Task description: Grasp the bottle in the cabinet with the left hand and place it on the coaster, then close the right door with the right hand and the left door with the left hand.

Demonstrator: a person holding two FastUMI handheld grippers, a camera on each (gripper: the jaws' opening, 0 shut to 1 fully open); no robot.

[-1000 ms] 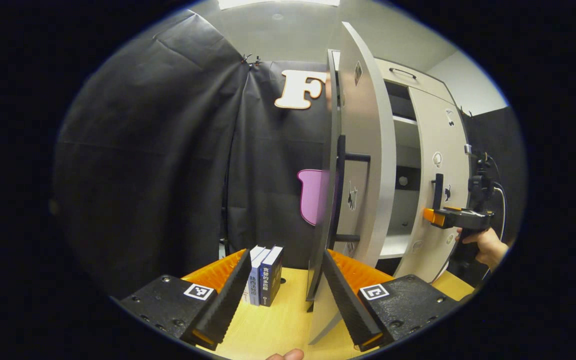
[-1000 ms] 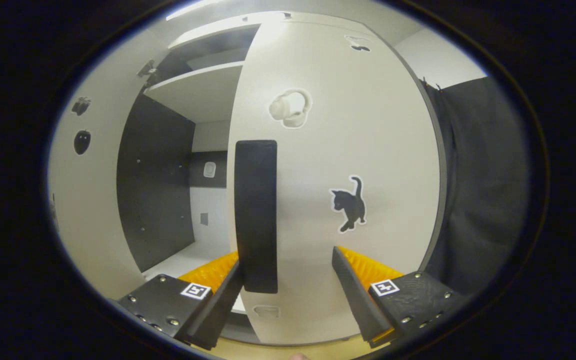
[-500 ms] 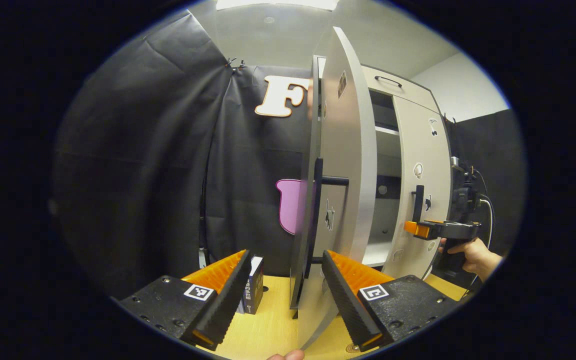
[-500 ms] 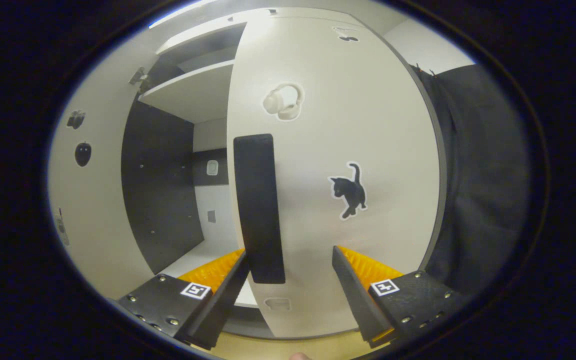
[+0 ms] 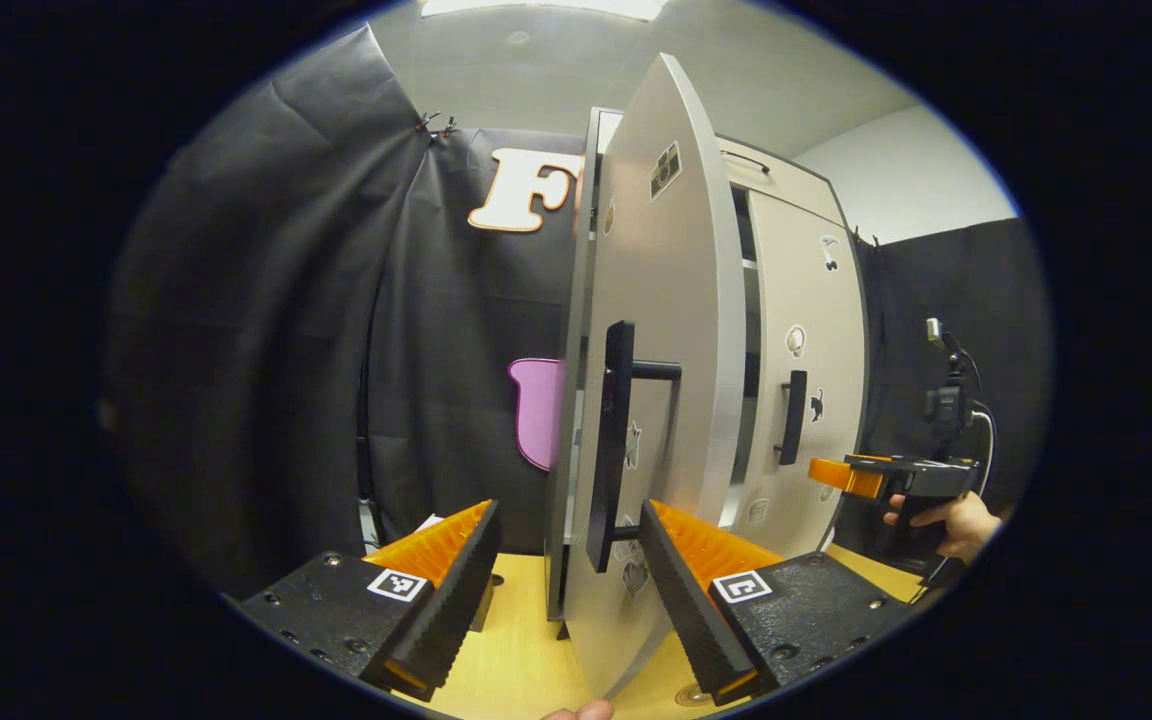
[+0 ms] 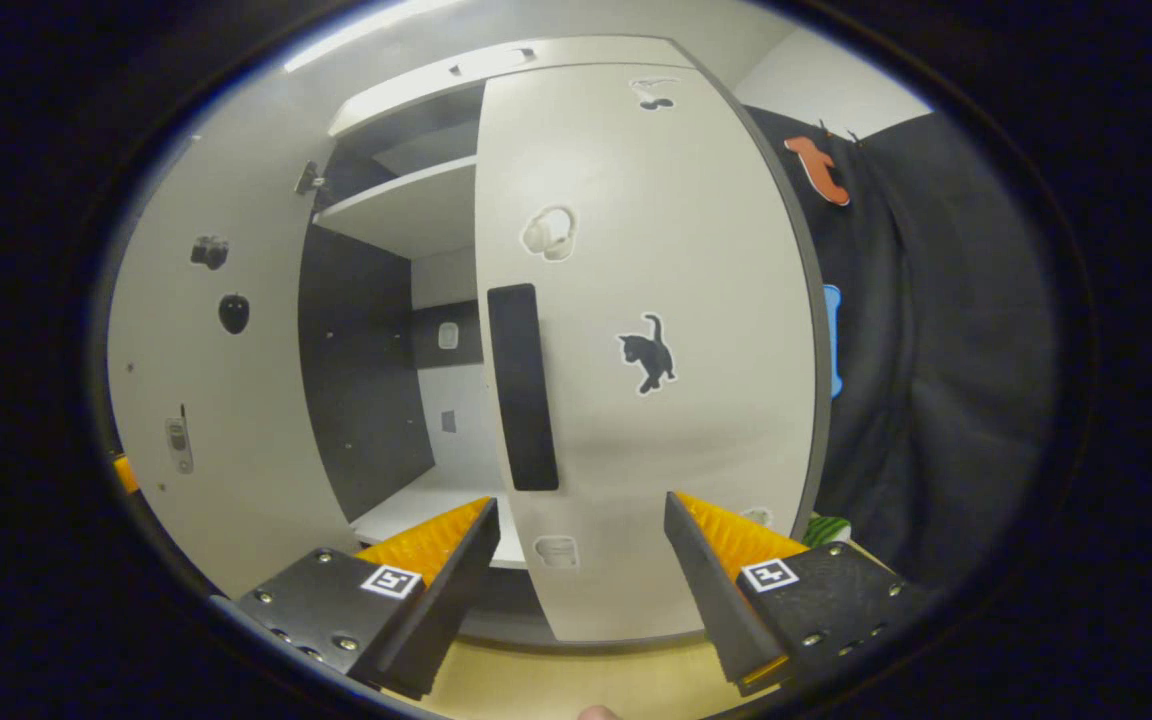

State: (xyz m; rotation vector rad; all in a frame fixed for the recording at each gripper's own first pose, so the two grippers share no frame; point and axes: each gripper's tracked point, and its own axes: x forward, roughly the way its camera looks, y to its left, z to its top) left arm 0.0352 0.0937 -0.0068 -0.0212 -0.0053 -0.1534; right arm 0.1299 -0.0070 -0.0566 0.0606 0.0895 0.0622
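Left gripper view: the left door (image 5: pixel 671 330) stands edge-on, its handle (image 5: pixel 611 445) between the wide-open left gripper (image 5: pixel 566 590), which holds nothing. At 3 o'clock, the right gripper (image 5: pixel 851 475) in a hand (image 5: pixel 946 520). Right gripper view: the right door (image 6: pixel 656 340) nearly shut, shelf (image 6: pixel 406 205) at 11 o'clock, right gripper (image 6: pixel 581 590) wide open, empty.

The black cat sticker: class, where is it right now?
In the right gripper view the black cat sticker is on the cabinet's right door, just right of the black handle and below the headphone sticker.
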